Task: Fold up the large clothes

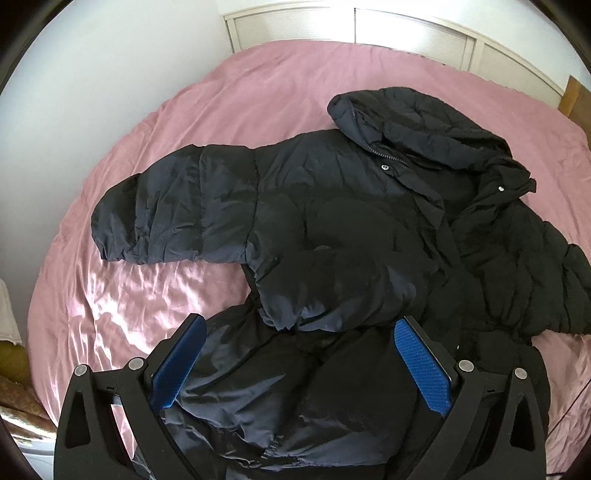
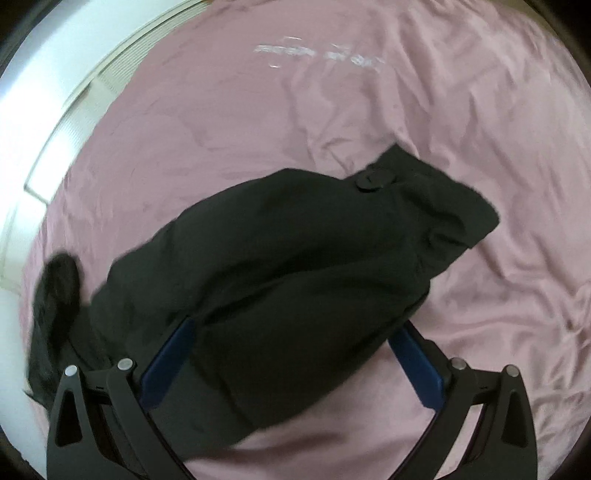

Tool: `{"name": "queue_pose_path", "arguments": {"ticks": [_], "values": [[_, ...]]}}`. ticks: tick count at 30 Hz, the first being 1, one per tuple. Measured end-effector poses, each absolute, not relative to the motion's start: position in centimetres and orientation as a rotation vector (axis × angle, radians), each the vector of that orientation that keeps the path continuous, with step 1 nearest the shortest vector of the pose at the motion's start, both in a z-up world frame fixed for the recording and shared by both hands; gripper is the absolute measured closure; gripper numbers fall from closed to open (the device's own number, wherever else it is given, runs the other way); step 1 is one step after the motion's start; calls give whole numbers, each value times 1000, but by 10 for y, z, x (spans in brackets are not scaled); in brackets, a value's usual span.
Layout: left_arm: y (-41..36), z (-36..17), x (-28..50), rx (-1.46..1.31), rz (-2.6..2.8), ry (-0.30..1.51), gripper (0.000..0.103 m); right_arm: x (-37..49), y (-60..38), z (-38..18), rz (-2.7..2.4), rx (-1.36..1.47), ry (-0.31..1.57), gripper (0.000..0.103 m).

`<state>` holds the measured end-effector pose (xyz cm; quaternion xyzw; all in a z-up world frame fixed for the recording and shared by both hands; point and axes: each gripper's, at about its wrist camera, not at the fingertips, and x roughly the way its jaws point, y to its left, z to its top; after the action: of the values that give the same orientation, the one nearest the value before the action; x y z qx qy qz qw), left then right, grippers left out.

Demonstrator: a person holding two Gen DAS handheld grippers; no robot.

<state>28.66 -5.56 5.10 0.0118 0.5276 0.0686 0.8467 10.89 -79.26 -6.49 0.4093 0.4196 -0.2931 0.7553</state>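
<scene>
A black puffer jacket (image 1: 332, 221) lies spread on a pink bedsheet (image 1: 236, 96), front up. Its hood (image 1: 417, 122) points to the far right and one sleeve (image 1: 170, 214) stretches out to the left. My left gripper (image 1: 299, 323) is open over the jacket's near hem, with bunched fabric lying between the blue pads (image 1: 421, 365). In the blurred right wrist view, the other sleeve (image 2: 295, 251) runs between the wide-apart fingers of my right gripper (image 2: 295, 326), which is open. The cuff with its button tab (image 2: 371, 181) points away, and fabric covers part of the left finger.
A white wall (image 1: 110, 74) runs along the bed's left side. A white panelled headboard or cabinet (image 1: 369, 29) stands behind the bed. Wrinkled pink sheet (image 2: 498, 147) extends to the right of the sleeve. Some patterned fabric (image 1: 14, 369) shows at the lower left edge.
</scene>
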Motion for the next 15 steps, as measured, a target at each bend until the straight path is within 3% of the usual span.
{"name": "queue_pose_path", "arguments": {"ticks": [3, 8, 10, 15], "values": [[-58, 47, 290, 32, 140, 1126, 2, 102, -808, -76, -632, 1005, 855, 0], [-62, 43, 292, 53, 120, 1145, 2, 90, -826, -97, -590, 1190, 754, 27], [-62, 44, 292, 57, 116, 1148, 2, 86, -829, -101, -563, 1238, 706, 51], [-57, 53, 293, 60, 116, 1140, 2, 82, -827, -90, -544, 1239, 636, 84]]}}
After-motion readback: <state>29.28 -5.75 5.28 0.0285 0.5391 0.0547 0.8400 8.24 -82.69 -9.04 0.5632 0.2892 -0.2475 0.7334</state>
